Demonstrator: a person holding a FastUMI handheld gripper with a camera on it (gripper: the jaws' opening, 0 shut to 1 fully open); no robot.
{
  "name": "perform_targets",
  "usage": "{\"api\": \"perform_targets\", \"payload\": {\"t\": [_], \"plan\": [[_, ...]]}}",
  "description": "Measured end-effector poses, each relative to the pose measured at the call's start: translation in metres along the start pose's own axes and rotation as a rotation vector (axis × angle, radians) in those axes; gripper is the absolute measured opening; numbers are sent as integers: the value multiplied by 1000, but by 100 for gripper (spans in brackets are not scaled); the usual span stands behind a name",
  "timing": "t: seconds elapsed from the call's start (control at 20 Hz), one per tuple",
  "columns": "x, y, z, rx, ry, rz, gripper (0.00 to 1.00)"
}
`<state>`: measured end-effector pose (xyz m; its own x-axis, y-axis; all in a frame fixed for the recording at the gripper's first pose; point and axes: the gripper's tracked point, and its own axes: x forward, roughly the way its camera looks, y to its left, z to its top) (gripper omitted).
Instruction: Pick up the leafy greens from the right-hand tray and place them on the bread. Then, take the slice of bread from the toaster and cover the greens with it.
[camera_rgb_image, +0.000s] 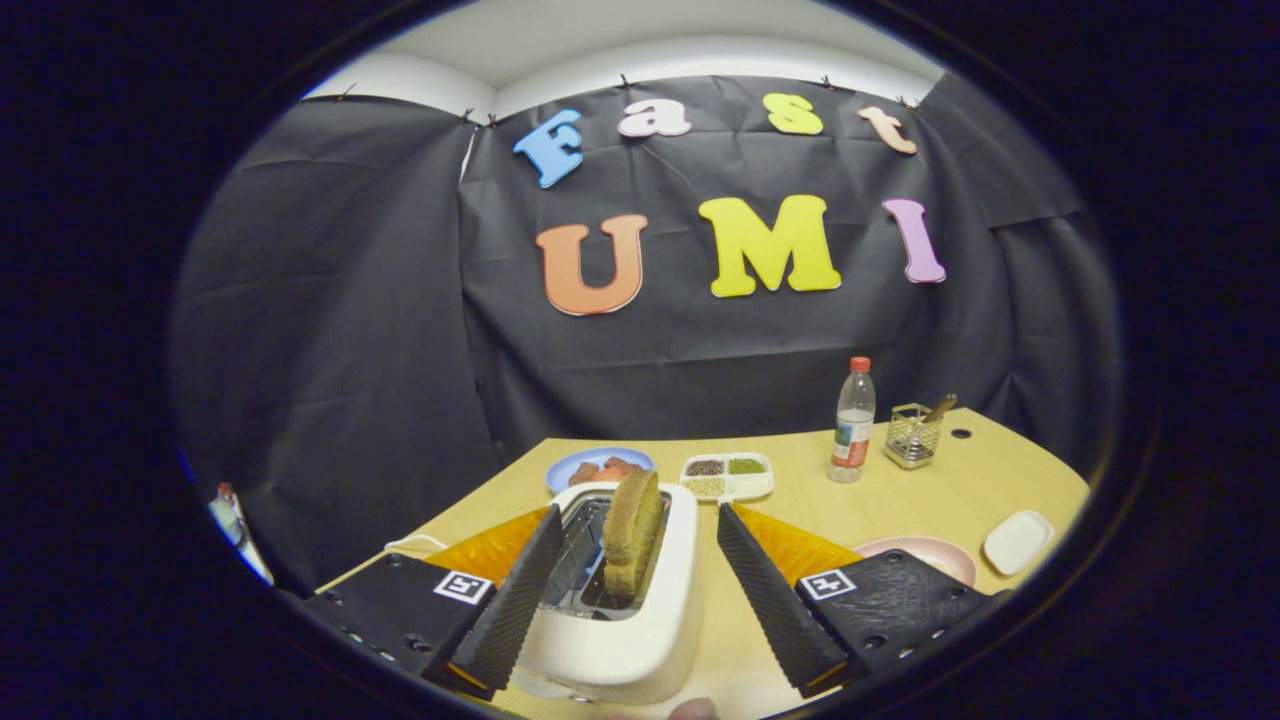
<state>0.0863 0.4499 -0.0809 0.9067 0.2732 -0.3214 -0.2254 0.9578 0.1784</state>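
Note:
A white toaster (630, 630) stands on the wooden table right between my fingers. A brown slice of bread (632, 537) sticks upright out of its right slot. My gripper (637, 525) is open, with one finger on each side of the toaster's top and the slice in the gap between the fingertips, touching neither. Nothing is held.
Beyond the toaster lie a blue plate (590, 462) with reddish food and a white divided tray (728, 477) of grains and greens. Further right stand a plastic bottle (853, 422) and a wire holder (912, 436). A pink plate (935, 552) and a small white dish (1017, 541) lie beside the right finger.

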Motion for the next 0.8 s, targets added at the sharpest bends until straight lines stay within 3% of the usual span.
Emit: {"api": "perform_targets", "payload": {"t": [0.25,0.45,0.6,0.65,0.7,0.8], "plan": [[24,4,-14,17,44,-46,96],[39,-1,-17,8,63,-98,50],[42,2,-16,32,69,-84,15],[36,5,-9,64,52,-62,15],[35,9,0,109,24,-41,8],[20,8,28,107,-28,-15,8]]}}
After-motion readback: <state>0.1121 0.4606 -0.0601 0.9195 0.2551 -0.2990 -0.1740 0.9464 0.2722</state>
